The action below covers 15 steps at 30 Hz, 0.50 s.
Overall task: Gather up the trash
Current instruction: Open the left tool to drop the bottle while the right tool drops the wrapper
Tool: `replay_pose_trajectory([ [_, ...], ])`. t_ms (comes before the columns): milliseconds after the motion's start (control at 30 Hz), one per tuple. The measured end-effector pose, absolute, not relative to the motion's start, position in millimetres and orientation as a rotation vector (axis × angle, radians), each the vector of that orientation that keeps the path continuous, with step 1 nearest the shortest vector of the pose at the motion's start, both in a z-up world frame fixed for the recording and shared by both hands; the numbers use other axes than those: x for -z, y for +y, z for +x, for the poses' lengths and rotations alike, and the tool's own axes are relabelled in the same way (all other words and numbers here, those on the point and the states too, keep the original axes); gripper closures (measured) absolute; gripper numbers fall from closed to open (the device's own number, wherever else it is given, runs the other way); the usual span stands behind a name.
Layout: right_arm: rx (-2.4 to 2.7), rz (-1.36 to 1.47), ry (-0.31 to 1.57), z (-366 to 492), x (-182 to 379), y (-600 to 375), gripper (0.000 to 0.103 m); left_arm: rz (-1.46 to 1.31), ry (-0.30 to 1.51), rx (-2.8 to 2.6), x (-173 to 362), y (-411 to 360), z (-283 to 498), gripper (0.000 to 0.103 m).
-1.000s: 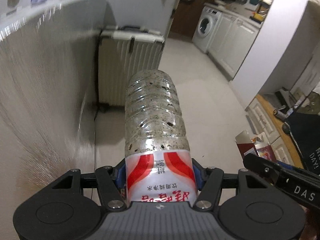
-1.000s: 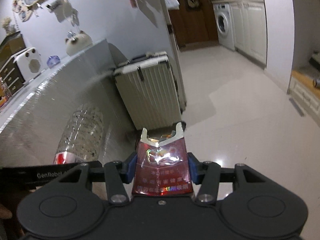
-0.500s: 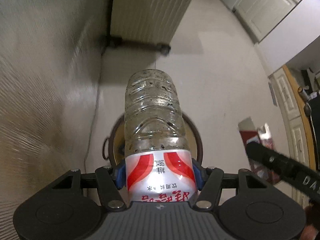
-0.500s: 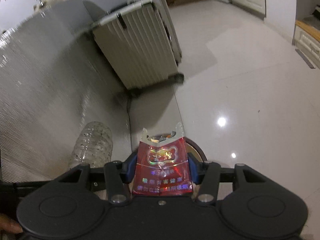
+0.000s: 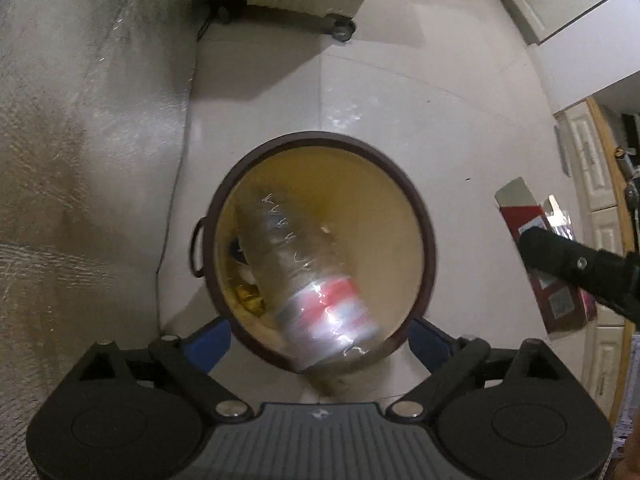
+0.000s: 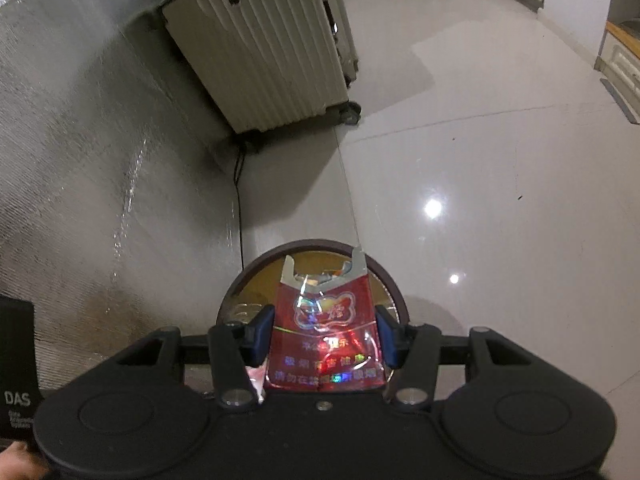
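The round trash bin (image 5: 424,216), dark brown at the rim and yellowish inside, stands on the pale tiled floor (image 5: 460,120) and serves as the landmark here.

Directly above the bin's mouth, the left gripper (image 5: 320,340) points steeply down, and its jaws are opening: the blue fingertips (image 5: 208,344) stand wide apart on either side of the bin's near rim, touching nothing. Between them, a clear plastic water bottle (image 5: 316,280) with a red and white label shows blurred, tilted, its far end already inside the bin and its labelled end over the near rim. No pad presses on it. Some small scraps lie at the bottom of the bin, to the bottle's left; what they are cannot be told.

Just beside the bin, the right gripper (image 6: 324,336) holds a red cigarette pack (image 6: 328,328), its torn-open silver top pointing out over the bin (image 6: 256,268). The blue pads sit against both sides of the pack at a middling opening, gripping it. In the left wrist view the same pack (image 5: 524,216) appears to the right of the bin.

Beyond the bin, a cream ribbed suitcase (image 6: 272,48) stands on wheels against a silvery textured wall (image 6: 72,160), which runs along the bin's left side.
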State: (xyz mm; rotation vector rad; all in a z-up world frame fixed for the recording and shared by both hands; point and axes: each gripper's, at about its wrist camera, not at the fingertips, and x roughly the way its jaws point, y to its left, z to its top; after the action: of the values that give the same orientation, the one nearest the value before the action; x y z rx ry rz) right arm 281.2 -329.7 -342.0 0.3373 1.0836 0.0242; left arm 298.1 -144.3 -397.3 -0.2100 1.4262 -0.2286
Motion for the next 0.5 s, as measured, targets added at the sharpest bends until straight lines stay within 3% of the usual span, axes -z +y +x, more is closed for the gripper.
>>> replay_pose_trajectory([
  [500, -0.097, 0.276, 1.192, 318, 389, -311, 0.05, 0.025, 1.426, 0.181, 407, -150, 297, 0.004],
])
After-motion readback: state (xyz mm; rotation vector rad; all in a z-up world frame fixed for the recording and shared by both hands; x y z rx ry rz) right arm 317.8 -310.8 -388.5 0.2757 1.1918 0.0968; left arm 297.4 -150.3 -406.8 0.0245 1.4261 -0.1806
